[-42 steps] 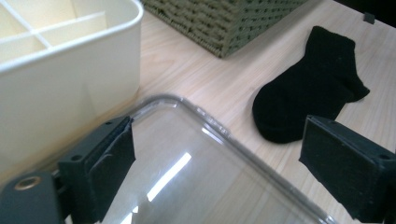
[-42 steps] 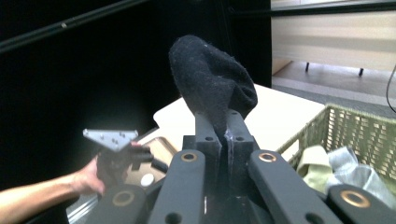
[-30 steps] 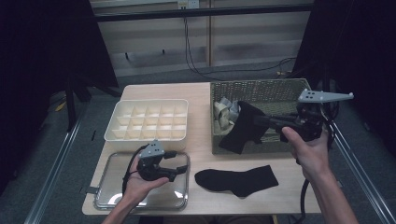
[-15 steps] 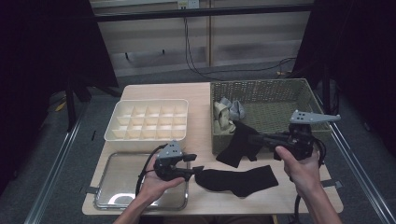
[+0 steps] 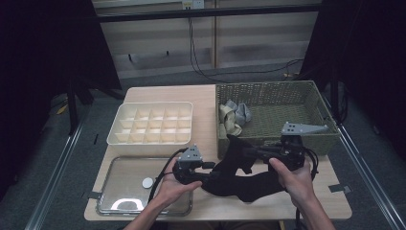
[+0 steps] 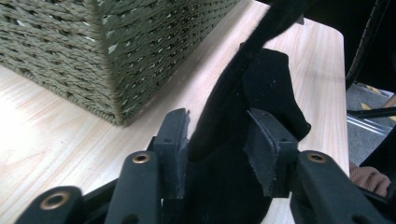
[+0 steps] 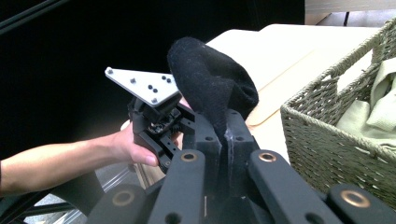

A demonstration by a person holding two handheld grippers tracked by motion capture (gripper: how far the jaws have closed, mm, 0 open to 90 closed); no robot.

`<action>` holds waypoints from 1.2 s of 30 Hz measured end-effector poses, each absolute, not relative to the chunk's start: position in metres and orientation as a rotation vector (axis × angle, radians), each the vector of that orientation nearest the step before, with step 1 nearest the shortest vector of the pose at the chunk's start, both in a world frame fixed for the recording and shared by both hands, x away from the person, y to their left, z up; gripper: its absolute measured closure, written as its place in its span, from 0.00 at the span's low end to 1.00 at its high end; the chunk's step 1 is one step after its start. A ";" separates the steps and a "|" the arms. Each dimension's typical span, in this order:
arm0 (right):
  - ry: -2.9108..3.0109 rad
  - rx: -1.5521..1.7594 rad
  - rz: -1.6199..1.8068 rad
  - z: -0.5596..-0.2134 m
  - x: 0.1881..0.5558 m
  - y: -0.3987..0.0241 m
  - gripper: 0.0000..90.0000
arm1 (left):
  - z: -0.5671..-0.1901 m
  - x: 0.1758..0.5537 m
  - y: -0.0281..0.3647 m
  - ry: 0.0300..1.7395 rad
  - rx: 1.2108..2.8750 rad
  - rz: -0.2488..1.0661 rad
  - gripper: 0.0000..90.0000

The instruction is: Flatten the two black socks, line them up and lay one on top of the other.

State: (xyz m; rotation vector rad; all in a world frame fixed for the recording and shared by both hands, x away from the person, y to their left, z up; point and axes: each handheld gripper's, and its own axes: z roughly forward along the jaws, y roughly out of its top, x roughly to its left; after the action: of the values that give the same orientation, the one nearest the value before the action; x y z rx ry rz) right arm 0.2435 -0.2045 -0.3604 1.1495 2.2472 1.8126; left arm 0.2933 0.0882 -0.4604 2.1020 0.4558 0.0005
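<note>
My right gripper (image 5: 246,153) is shut on a black sock (image 5: 234,155) and holds it low over the table's front, just ahead of the basket; in the right gripper view the sock (image 7: 210,79) bulges up from the pinched jaws (image 7: 219,128). A second black sock (image 5: 253,187) lies flat on the table below it. My left gripper (image 5: 213,175) reaches in from the left. Its jaws have just been closing, and black sock fabric (image 6: 224,154) lies between the pads (image 6: 217,140). I see no pinch on it, and I cannot tell which sock it belongs to.
A woven green basket (image 5: 265,86) stands at the back right with grey and beige cloths (image 5: 234,115) in its left end. A white compartment tray (image 5: 153,104) sits at the left. In front of it is a metal tray (image 5: 124,201) holding a small white disc (image 5: 147,182).
The right gripper has come down from over the basket with its sock to the table's front. The left gripper has moved right from the metal tray to the socks, and its jaws have narrowed.
</note>
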 end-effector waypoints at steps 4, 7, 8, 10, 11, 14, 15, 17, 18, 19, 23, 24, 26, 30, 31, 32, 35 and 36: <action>2.244 1.158 1.823 -0.362 0.243 -0.206 0.97 | -0.461 0.293 0.089 0.455 2.097 -0.027 0.80; 2.244 1.165 1.812 -0.364 0.243 -0.207 0.97 | -0.460 0.292 0.090 0.441 2.099 -0.048 0.89; 2.245 1.172 1.812 -0.365 0.244 -0.208 0.97 | -0.460 0.291 0.091 0.437 2.098 -0.056 0.92; 2.228 1.193 1.810 -0.367 0.244 -0.212 0.97 | -0.457 0.289 0.094 0.434 2.099 -0.068 0.95; 2.223 1.201 1.810 -0.368 0.244 -0.214 0.97 | -0.456 0.288 0.096 0.426 2.095 -0.080 0.95; 2.209 1.233 1.790 -0.372 0.241 -0.224 0.97 | -0.447 0.280 0.107 0.411 2.086 -0.105 0.96; 2.209 1.233 1.790 -0.372 0.241 -0.224 0.97 | -0.447 0.280 0.107 0.411 2.086 -0.105 0.96; 2.206 1.258 1.783 -0.376 0.237 -0.228 0.97 | -0.444 0.274 0.111 0.393 2.095 -0.124 0.96; 2.201 1.276 1.771 -0.382 0.234 -0.229 0.97 | -0.443 0.271 0.113 0.381 2.108 -0.128 0.96; 2.201 1.276 1.771 -0.382 0.234 -0.229 0.97 | -0.443 0.268 0.114 0.366 2.115 -0.143 0.96; 2.195 1.318 1.742 -0.395 0.227 -0.232 0.97 | -0.443 0.257 0.118 0.332 2.134 -0.177 0.96; 2.190 1.343 1.725 -0.401 0.222 -0.234 0.97 | -0.444 0.255 0.119 0.334 2.137 -0.204 0.96; 2.193 1.355 1.718 -0.405 0.219 -0.234 0.96 | -0.444 0.255 0.119 0.324 2.151 -0.208 0.96; 2.213 1.426 1.631 -0.427 0.211 -0.235 0.96 | -0.450 0.261 0.118 0.335 2.205 -0.242 0.96; 2.213 1.426 1.631 -0.427 0.211 -0.235 0.96 | -0.450 0.261 0.118 0.335 2.205 -0.242 0.96; 2.221 1.456 1.597 -0.436 0.212 -0.236 0.96 | -0.454 0.264 0.116 0.354 2.216 -0.257 0.96; 2.230 1.471 1.580 -0.445 0.214 -0.237 0.95 | -0.459 0.269 0.114 0.369 2.233 -0.252 0.96; 2.234 1.482 1.569 -0.451 0.217 -0.238 0.94 | -0.462 0.273 0.113 0.395 2.243 -0.244 0.96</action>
State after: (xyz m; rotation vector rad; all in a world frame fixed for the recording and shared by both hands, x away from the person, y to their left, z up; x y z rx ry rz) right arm 0.2167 -0.2375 -0.4512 1.4824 2.2340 1.5693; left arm 0.2732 0.1131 -0.4619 2.2431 0.3948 -0.2437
